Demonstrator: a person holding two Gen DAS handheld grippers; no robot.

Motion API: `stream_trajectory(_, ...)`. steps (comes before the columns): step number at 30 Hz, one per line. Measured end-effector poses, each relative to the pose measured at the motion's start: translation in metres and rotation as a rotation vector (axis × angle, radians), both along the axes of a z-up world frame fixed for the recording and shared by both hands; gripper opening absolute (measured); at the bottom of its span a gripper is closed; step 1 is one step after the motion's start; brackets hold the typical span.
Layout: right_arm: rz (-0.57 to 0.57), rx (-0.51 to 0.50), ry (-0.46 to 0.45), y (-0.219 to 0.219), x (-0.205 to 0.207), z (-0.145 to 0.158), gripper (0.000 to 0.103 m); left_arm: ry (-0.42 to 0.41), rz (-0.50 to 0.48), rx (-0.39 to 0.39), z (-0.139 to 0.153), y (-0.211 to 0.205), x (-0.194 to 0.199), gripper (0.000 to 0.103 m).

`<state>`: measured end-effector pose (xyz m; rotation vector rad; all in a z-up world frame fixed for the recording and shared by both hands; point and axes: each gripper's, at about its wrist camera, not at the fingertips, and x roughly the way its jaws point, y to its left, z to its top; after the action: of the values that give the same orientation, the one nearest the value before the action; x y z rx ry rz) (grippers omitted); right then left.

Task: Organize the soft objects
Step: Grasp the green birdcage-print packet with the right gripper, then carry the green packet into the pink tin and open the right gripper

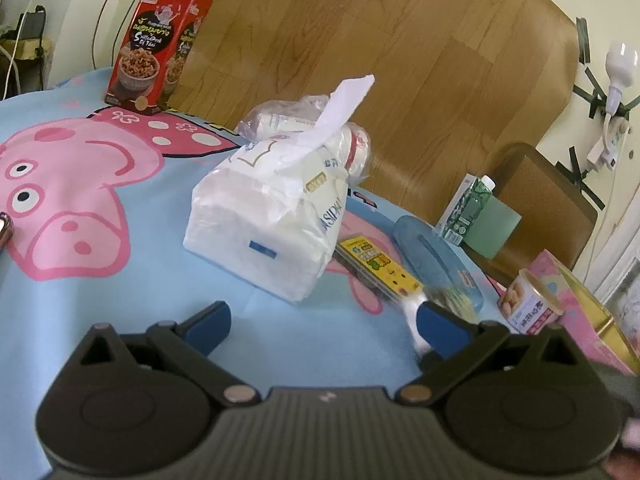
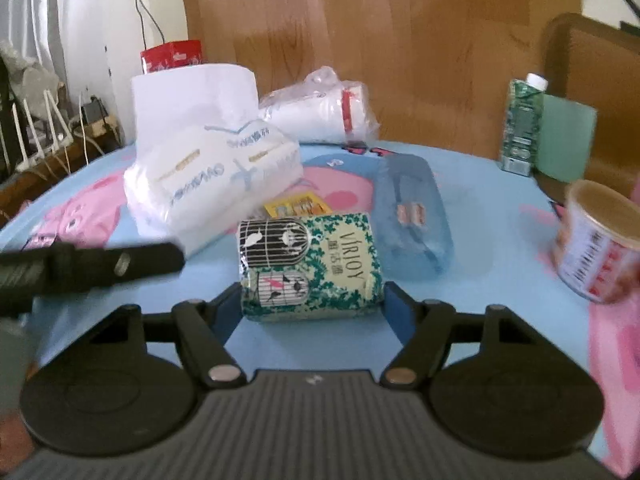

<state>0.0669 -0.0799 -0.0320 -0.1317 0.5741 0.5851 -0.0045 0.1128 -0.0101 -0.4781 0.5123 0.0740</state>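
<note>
Green-patterned soft tissue pack (image 2: 310, 268) lies released between the spread right tool (image 2: 312, 308), twelve o'clock; left tool (image 1: 320, 320) spread, empty.

Both wrist views low, sharing tissue pack (image 1: 276, 208).
</note>
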Motion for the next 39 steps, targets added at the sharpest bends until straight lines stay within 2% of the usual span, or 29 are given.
stream_trajectory(4, -0.055, -0.082, -0.071, -0.031, -0.044, -0.003, 0.076, 0.016, -0.053, 0.040, 0.002, -0.010, 0.002, 0.103)
stream_trajectory(8, -0.114, -0.113, -0.112, -0.064, -0.076, -0.005, 0.077, 0.042, -0.208, 0.122, 0.007, -0.042, 0.008, 0.103)
stream_trajectory(10, -0.146, -0.128, -0.130, -0.079, -0.088, -0.005, 0.079, 0.039, -0.321, 0.100, 0.011, -0.063, 0.010, 0.103)
stream_trajectory(13, -0.191, -0.124, -0.136, -0.098, -0.094, -0.008, 0.087, 0.030, -0.529, 0.012, 0.017, -0.099, 0.016, 0.103)
stream_trajectory(16, -0.220, -0.090, -0.117, -0.110, -0.095, -0.012, 0.087, 0.035, -0.641, -0.001, 0.024, -0.132, 0.024, 0.101)
stream_trajectory(19, -0.220, -0.074, -0.127, -0.116, -0.095, -0.014, 0.085, 0.057, -0.708, 0.055, 0.027, -0.161, 0.033, 0.090)
stream_trajectory(20, -0.219, -0.071, -0.130, -0.118, -0.097, -0.015, 0.085, 0.075, -0.735, 0.068, 0.026, -0.171, 0.036, 0.083)
stream_trajectory(21, -0.215, -0.066, -0.129, -0.120, -0.097, -0.016, 0.079, 0.107, -0.765, 0.073, 0.022, -0.181, 0.040, 0.070)
stream_trajectory(23, -0.195, -0.037, -0.118, -0.124, -0.098, -0.018, 0.065, 0.159, -0.829, 0.058, 0.015, -0.197, 0.043, 0.063)
stream_trajectory(24, -0.195, -0.023, -0.117, -0.126, -0.098, -0.018, 0.056, 0.150, -0.845, 0.066, 0.014, -0.205, 0.039, 0.063)
stream_trajectory(26, -0.220, -0.030, -0.145, -0.132, -0.100, -0.019, 0.053, 0.135, -0.861, 0.129, 0.018, -0.224, 0.034, 0.063)
stream_trajectory(29, -0.283, 0.018, -0.213, -0.148, -0.106, -0.012, 0.053, 0.052, -0.896, 0.198, 0.034, -0.247, 0.029, 0.063)
stream_trajectory(34, -0.413, 0.052, -0.371, -0.185, -0.110, 0.008, 0.053, -0.056, -0.974, 0.216, 0.069, -0.296, 0.047, 0.065)
stream_trajectory(38, -0.521, 0.045, -0.415, -0.222, -0.092, 0.017, 0.053, -0.130, -1.018, 0.219, 0.082, -0.344, 0.071, 0.066)
stream_trajectory(39, -0.547, 0.048, -0.414, -0.232, -0.083, 0.019, 0.053, -0.139, -1.021, 0.218, 0.082, -0.355, 0.078, 0.069)
